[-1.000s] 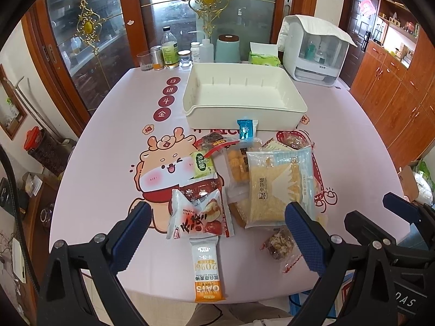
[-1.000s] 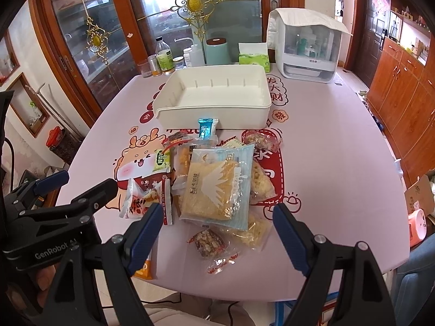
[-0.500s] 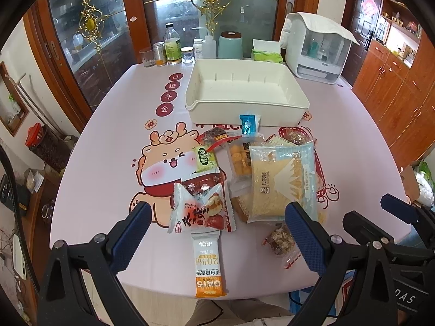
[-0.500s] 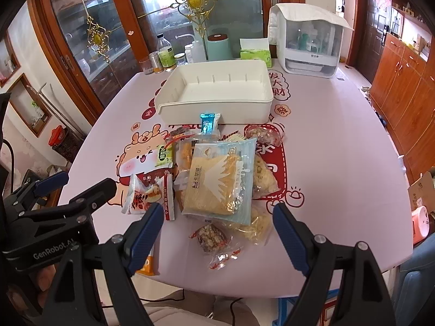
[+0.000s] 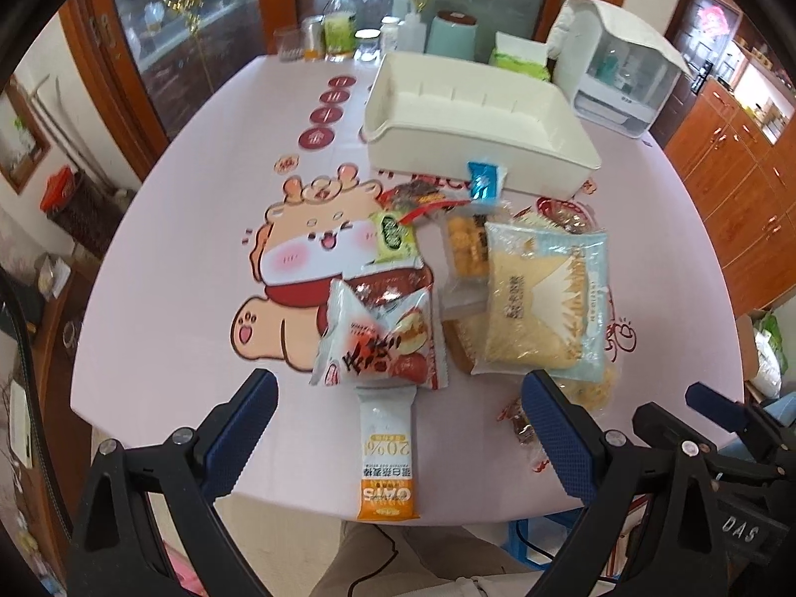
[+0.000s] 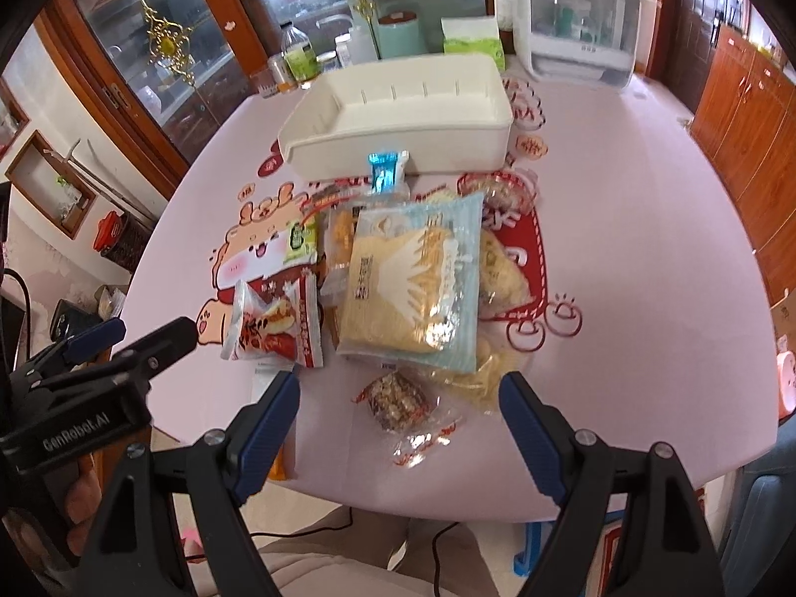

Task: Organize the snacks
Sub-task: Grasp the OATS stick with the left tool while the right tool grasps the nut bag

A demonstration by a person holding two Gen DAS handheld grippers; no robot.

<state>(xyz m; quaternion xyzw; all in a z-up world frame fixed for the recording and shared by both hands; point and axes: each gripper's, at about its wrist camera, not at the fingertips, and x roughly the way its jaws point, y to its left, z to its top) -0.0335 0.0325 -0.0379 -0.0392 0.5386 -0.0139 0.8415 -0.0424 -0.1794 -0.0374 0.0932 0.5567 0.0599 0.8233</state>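
Several snack packets lie in a pile on the pink table in front of an empty white bin point(image 5: 477, 124) point(image 6: 398, 114). Among them are an orange oats bar point(image 5: 385, 452), a red-and-white pastry bag point(image 5: 380, 343) point(image 6: 273, 326), a large pale-blue noodle bag point(image 5: 542, 298) point(image 6: 415, 278), a small blue sachet point(image 5: 483, 183) point(image 6: 384, 169) and a clear nut-bar wrapper point(image 6: 400, 405). My left gripper point(image 5: 398, 428) is open and empty above the oats bar. My right gripper point(image 6: 398, 433) is open and empty above the nut bar.
Bottles, jars and a teal canister point(image 5: 450, 35) stand along the table's far edge. A green tissue pack point(image 5: 520, 57) and a white appliance point(image 5: 622, 64) stand at the back right. The table's near edge point(image 5: 298, 492) lies just under both grippers.
Both grippers have moved forward and lower towards the snack pile, so the packets look larger. Both stay open and empty. No snack has moved.
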